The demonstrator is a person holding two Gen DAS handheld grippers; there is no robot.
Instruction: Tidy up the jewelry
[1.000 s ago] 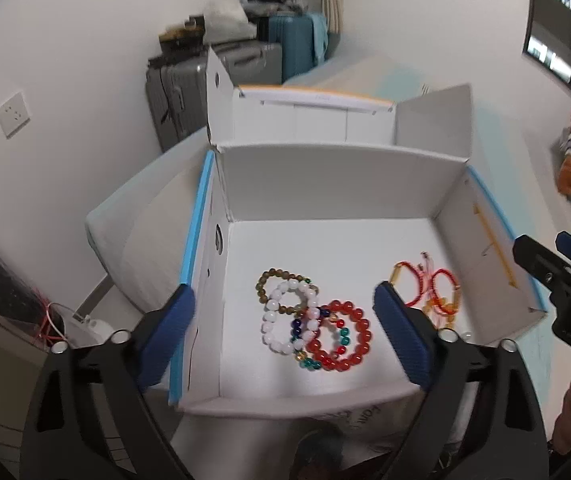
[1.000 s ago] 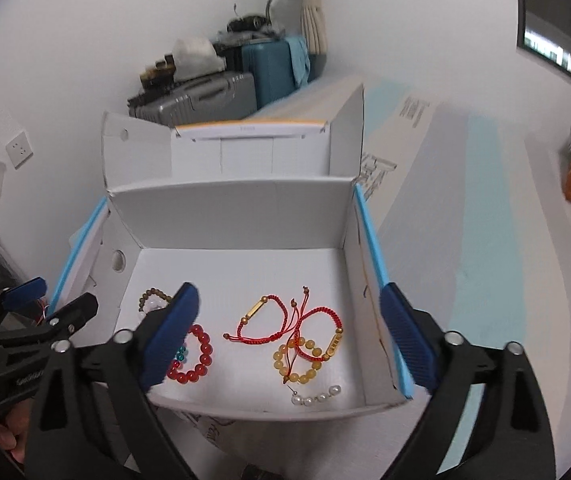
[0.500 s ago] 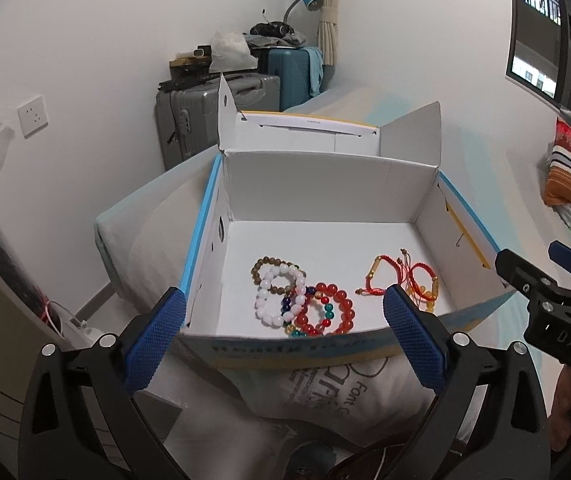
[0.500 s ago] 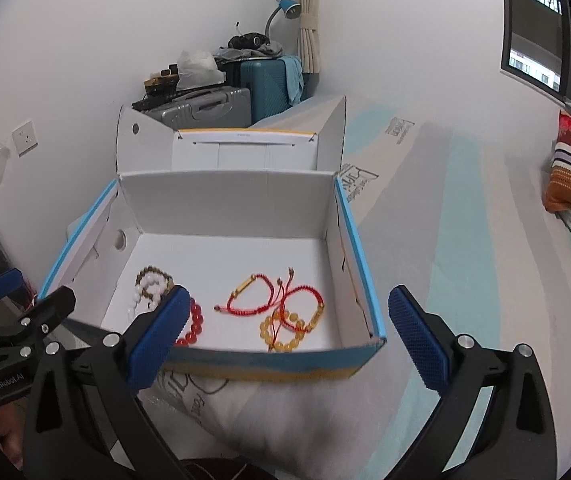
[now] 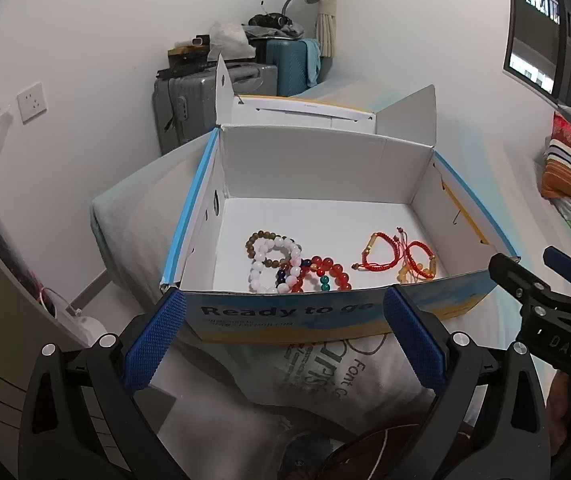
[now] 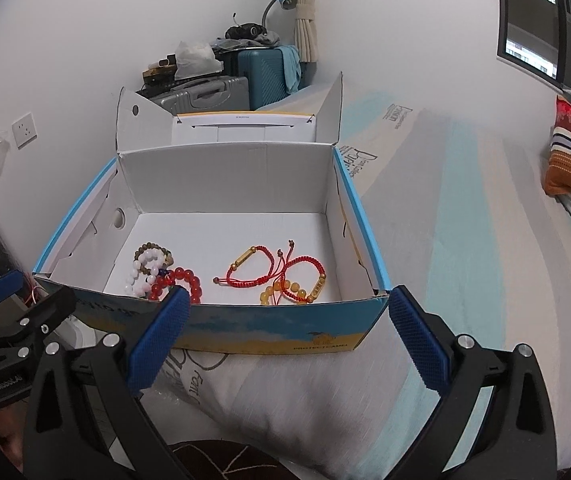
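Bracelets [image 6: 229,276] lay sorted in two groups inside the box [image 6: 269,326] ahead of my grippers. Left gripper [image 5: 283,334] and right gripper [image 6: 285,332] were both spread apart and empty, so I judged little remained.

One open cardboard box [image 6: 269,326] holds the jewelry. At its 9 o'clock side lie four bead bracelets: one brown [image 5: 259,240], one white [image 5: 273,266], one red [image 5: 331,270], and one of mixed dark beads that is partly hidden. Toward 3 o'clock lie two red cord bracelets [image 6: 251,268] and one amber bead bracelet [image 6: 285,294]. Two suitcases [image 6: 205,94] stand behind.
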